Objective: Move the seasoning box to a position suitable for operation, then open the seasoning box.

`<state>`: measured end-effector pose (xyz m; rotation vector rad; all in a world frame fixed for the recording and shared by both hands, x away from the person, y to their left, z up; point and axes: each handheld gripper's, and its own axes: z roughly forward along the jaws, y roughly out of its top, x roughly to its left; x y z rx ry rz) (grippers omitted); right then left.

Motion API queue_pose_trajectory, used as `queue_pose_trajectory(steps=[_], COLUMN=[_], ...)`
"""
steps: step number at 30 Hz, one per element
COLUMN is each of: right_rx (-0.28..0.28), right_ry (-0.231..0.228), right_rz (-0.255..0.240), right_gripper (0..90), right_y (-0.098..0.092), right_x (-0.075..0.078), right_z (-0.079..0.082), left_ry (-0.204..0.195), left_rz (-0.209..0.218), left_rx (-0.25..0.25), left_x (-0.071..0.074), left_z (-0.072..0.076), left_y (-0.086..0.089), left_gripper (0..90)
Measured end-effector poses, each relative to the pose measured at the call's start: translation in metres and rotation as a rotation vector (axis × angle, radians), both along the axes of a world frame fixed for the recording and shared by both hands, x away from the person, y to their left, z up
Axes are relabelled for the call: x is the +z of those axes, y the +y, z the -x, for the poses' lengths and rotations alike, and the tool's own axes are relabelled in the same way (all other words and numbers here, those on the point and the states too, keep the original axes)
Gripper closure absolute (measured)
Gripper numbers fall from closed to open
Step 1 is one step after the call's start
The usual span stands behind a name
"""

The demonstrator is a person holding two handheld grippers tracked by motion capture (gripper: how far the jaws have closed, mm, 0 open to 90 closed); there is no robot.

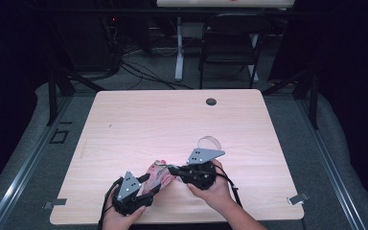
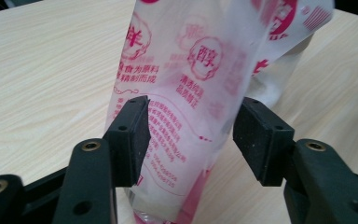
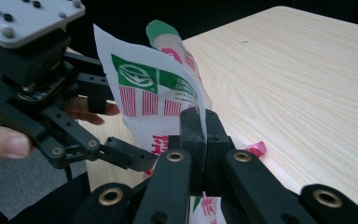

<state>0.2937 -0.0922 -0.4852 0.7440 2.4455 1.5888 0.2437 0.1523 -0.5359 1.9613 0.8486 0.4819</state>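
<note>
A thin clear plastic bag (image 1: 159,175) printed with pink and green marks is held up near the table's front edge, between the two grippers. My right gripper (image 1: 173,170) is shut on the bag's (image 3: 149,93) edge, and its pads (image 3: 192,130) pinch the film (image 3: 204,135). My left gripper (image 1: 152,186) stands open around the bag (image 2: 186,84), which hangs between the two pads (image 2: 133,135) without being squeezed. In the right gripper view the left gripper (image 3: 116,128) reaches in from the left, with a hand behind it.
The wooden table (image 1: 172,120) has a round black grommet (image 1: 211,101) at its far edge. A pale curved strip (image 1: 210,142) lies just beyond the right gripper. Metal clips (image 1: 298,198) sit at the front corners. A folding chair (image 1: 230,38) stands beyond the table.
</note>
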Motion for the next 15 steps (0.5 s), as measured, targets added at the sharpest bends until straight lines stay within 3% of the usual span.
queue_pose_trajectory(steps=[4, 10, 15], right_rx=[-0.004, -0.001, -0.002], right_ry=[0.0, 0.0, 0.0], right_rz=[-0.001, -0.001, -0.003], right_gripper=[90.0, 90.0, 90.0], right_y=[0.0, 0.0, -0.001], right_x=[0.0, 0.0, -0.001], right_z=[0.0, 0.0, 0.0], left_ry=[0.017, 0.035, 0.04], left_rz=[0.011, 0.022, -0.004], left_rx=[0.003, 0.039, 0.06], left_x=[-0.002, -0.007, -0.014], left_z=[-0.003, -0.007, -0.011], left_y=[0.001, 0.001, -0.003], left_gripper=[46.7, 32.7, 27.0])
